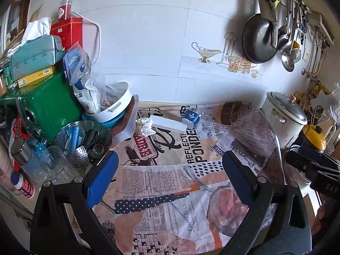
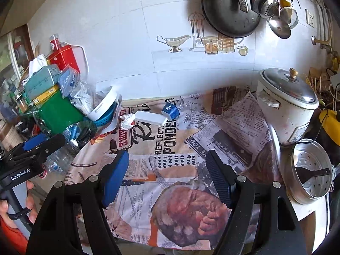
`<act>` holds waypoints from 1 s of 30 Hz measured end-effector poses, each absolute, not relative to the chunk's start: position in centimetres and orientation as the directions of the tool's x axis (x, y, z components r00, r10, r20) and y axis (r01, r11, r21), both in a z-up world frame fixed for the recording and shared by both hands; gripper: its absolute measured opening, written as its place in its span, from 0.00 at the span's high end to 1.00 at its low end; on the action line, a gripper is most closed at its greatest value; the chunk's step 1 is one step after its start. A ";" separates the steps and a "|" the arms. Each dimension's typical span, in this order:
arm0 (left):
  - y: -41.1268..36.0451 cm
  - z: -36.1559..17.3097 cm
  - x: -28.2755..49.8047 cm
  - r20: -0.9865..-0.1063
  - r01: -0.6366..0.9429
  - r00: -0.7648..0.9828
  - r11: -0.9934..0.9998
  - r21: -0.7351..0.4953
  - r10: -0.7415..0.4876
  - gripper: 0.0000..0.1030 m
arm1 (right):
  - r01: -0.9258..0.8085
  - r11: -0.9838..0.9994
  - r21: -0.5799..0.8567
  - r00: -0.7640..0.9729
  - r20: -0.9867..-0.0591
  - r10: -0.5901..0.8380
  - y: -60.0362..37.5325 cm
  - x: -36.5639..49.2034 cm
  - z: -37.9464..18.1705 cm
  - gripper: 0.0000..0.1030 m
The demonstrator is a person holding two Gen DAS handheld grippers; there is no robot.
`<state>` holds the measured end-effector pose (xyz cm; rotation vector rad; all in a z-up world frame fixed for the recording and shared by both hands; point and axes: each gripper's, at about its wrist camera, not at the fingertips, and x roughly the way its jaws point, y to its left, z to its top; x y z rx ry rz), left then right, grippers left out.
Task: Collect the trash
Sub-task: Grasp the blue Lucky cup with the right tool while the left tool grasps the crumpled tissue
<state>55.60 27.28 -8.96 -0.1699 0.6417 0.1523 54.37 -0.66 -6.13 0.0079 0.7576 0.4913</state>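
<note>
A crumpled white tissue [image 1: 146, 125] [image 2: 127, 120], a flat white box [image 1: 170, 124] [image 2: 150, 117] and a tipped blue cup [image 1: 191, 118] [image 2: 170, 109] lie in a row near the wall on the newspaper-covered counter [image 1: 170, 182] [image 2: 161, 170]. My left gripper [image 1: 170, 165] is open and empty, hovering over the newspaper short of them. My right gripper [image 2: 167, 161] is open and empty too, beside the left one, which shows in the right wrist view [image 2: 34, 148].
A cluttered pile stands left: green tin [image 1: 46, 110], white bowl [image 1: 119, 102], metal strainer [image 1: 85, 140], plastic bottles [image 2: 57, 161]. A white rice cooker [image 1: 282, 116] [image 2: 286, 106] and a steamer pot [image 2: 312, 170] stand right. A wok [image 1: 259, 40] hangs on the wall.
</note>
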 end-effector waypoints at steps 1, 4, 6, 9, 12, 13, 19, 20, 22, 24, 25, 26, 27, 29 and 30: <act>27.8 -9.3 56.2 -0.616 -0.193 0.784 0.974 -0.115 0.082 0.04 | -0.423 0.888 0.181 0.612 -0.665 0.427 -0.3 55.0 -6.3 0.31; 28.9 -10.1 58.1 -0.634 -0.191 0.769 0.976 -0.107 0.081 0.04 | -0.413 0.892 0.182 0.598 -0.685 0.416 0.8 57.0 -6.8 0.31; 29.5 -10.4 59.1 -0.637 -0.196 0.766 0.975 -0.107 0.084 0.04 | -0.412 0.895 0.171 0.596 -0.692 0.407 1.4 58.1 -7.2 0.31; 30.3 -11.2 60.7 -0.648 -0.216 0.756 0.969 -0.120 0.089 0.04 | -0.423 0.892 0.159 0.584 -0.705 0.402 2.5 60.5 -7.9 0.31; 30.7 -12.1 62.5 -0.660 -0.241 0.745 0.962 -0.129 0.098 0.04 | -0.443 0.879 0.174 0.560 -0.712 0.423 3.5 63.4 -8.9 0.31; 30.7 -12.4 63.1 -0.662 -0.250 0.742 0.960 -0.128 0.105 0.04 | -0.450 0.875 0.181 0.551 -0.715 0.431 3.9 64.6 -9.3 0.31; 31.1 -14.2 66.6 -0.681 -0.357 0.706 0.928 -0.104 0.195 0.04 | -0.494 0.833 0.250 0.466 -0.732 0.497 6.1 72.3 -12.0 0.31; 31.4 -14.8 67.4 -0.688 -0.374 0.697 0.921 -0.109 0.201 0.04 | -0.496 0.830 0.256 0.453 -0.739 0.499 6.6 73.4 -12.6 0.31; 31.9 -16.0 68.9 -0.704 -0.405 0.677 0.907 -0.113 0.215 0.05 | -0.502 0.822 0.269 0.428 -0.748 0.506 7.5 75.8 -13.8 0.31; 32.6 -17.4 70.1 -0.723 -0.444 0.653 0.888 -0.121 0.228 0.09 | -0.506 0.816 0.278 0.405 -0.759 0.510 8.5 78.0 -15.4 0.31; 33.0 -18.2 70.6 -0.734 -0.461 0.641 0.877 -0.133 0.225 0.10 | -0.509 0.813 0.283 0.393 -0.764 0.512 9.0 78.9 -16.2 0.31; 33.4 -19.0 71.0 -0.745 -0.475 0.630 0.868 -0.146 0.219 0.12 | -0.512 0.811 0.285 0.381 -0.770 0.511 9.8 79.9 -17.2 0.31; 33.7 -19.8 71.4 -0.755 -0.486 0.620 0.860 -0.158 0.212 0.13 | -0.511 0.810 0.287 0.370 -0.777 0.509 10.5 80.7 -18.0 0.31; 34.1 -21.2 71.9 -0.776 -0.500 0.600 0.849 -0.173 0.196 0.16 | -0.518 0.804 0.293 0.348 -0.787 0.510 11.6 82.0 -19.5 0.31; 34.2 -21.8 72.3 -0.787 -0.503 0.589 0.846 -0.177 0.185 0.18 | -0.521 0.805 0.284 0.342 -0.794 0.502 12.2 82.5 -20.2 0.31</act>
